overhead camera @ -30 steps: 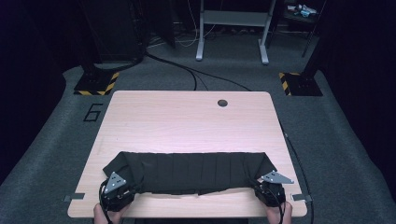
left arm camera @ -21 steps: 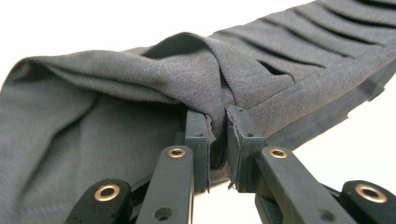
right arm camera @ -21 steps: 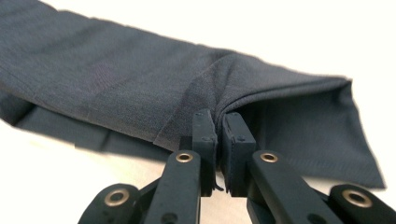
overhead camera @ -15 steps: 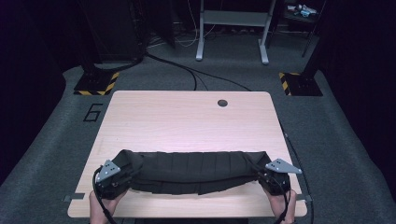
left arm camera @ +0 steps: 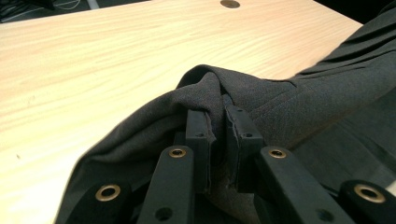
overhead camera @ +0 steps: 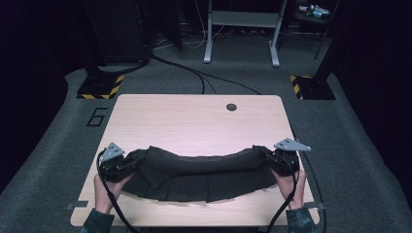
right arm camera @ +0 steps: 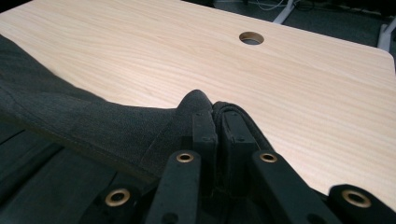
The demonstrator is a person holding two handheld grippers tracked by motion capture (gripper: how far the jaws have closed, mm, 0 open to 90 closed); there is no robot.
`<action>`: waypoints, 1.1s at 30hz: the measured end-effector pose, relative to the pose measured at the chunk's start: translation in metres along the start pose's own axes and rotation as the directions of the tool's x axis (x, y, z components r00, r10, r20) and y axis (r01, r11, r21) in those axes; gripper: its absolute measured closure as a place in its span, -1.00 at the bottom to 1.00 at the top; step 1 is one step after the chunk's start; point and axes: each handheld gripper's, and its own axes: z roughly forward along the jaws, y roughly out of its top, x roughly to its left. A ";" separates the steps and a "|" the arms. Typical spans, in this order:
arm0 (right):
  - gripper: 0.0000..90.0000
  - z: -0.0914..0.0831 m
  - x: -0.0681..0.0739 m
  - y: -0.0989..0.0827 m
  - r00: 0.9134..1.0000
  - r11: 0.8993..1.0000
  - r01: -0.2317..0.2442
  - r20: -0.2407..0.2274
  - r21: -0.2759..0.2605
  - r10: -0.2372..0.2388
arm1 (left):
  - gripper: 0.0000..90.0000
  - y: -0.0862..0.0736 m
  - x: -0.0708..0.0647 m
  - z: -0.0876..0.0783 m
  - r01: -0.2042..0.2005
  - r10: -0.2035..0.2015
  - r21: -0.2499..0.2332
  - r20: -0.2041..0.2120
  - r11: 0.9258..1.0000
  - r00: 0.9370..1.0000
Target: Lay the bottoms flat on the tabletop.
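A dark room with grey carpet surrounds one pale wooden table, on whose near half lies a single dark pleated cloth, its top edge lifted and sagging between two grippers. The left gripper and right gripper each have their jaws closed on an end of that edge. Judged as a fold or spread, the step calls for both ends moving level and evenly taut, so the cloth neither slips nor bunches.
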 end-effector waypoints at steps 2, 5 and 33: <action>0.90 0.006 -0.004 0.007 1.000 1.000 -0.006 0.000 0.007 0.006 | 0.79 0.008 0.006 0.005 0.001 -0.001 0.008 -0.001 1.000 1.000; 0.90 0.021 -0.013 0.023 1.000 1.000 -0.006 0.003 0.029 0.006 | 0.78 0.017 0.014 0.013 0.004 -0.004 0.017 -0.009 1.000 1.000; -0.41 0.101 -0.042 0.030 0.992 0.976 -0.126 0.048 0.177 0.119 | -0.50 0.026 0.060 0.078 0.141 -0.130 0.114 -0.102 0.983 0.986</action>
